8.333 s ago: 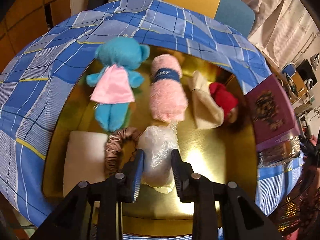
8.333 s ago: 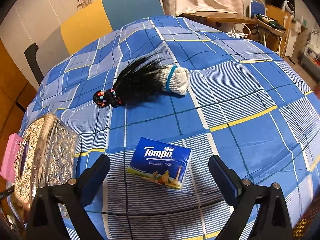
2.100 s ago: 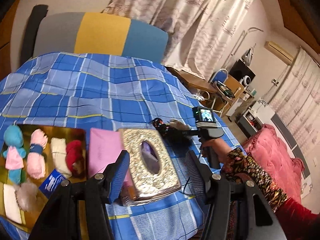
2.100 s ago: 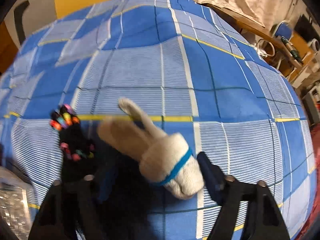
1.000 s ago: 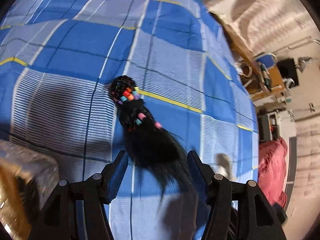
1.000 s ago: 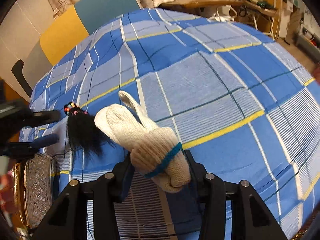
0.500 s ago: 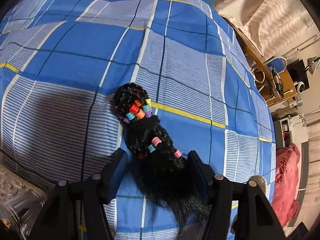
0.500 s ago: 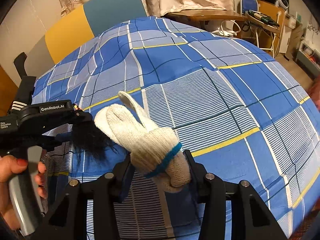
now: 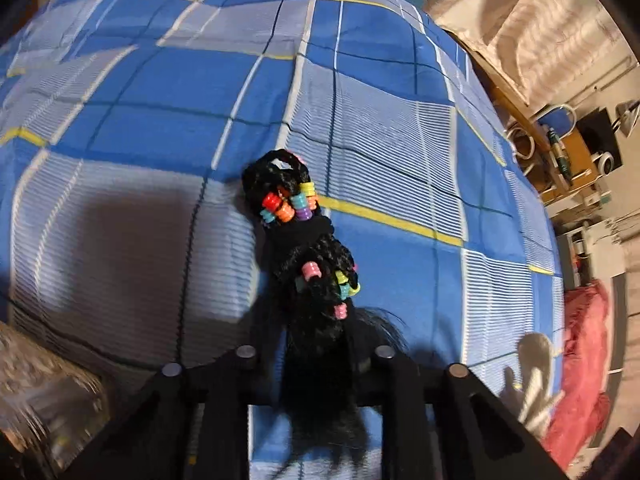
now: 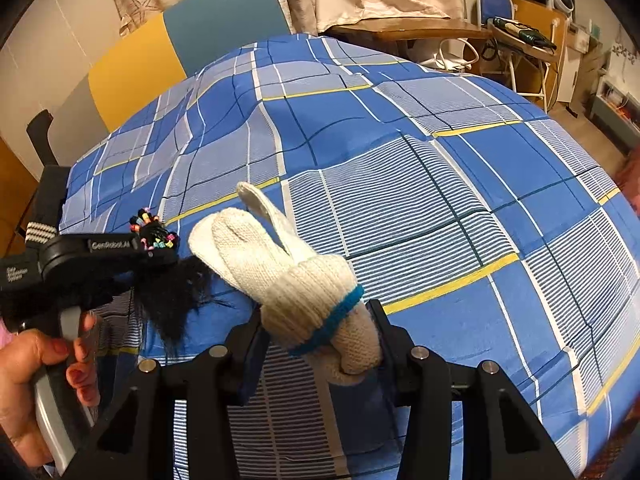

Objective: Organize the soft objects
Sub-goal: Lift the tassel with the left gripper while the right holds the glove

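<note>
- Left wrist view: the left claw (image 9: 316, 360) is seen pressed in on the loose end of the black beaded hairpiece (image 9: 308, 256); the beaded end is stretched out ahead over the blue plaid cloth (image 9: 160, 80) of the desk. Whether it is lifted or only resting on the cloth cannot be told.
- An ornate silver box (image 9: 44, 384) is caught blurred at the lower left corner; no storage place for the soft things is shown in this view.
- Right wrist view: the right claw (image 10: 316, 332) is pinched on the rolled white knit gloves (image 10: 288, 276) at the blue-banded cuff, and the bundle is held clear above the plaid cloth.
- The left claw is seen at the left edge, carried by the person's hand (image 10: 36, 372), with the hairpiece between its jaws.
- Judged progress: both items are gripped, so the pickup is taken as done; the carry and placing with the other soft items are left. No other loose soft items are shown on the cloth in these views.
</note>
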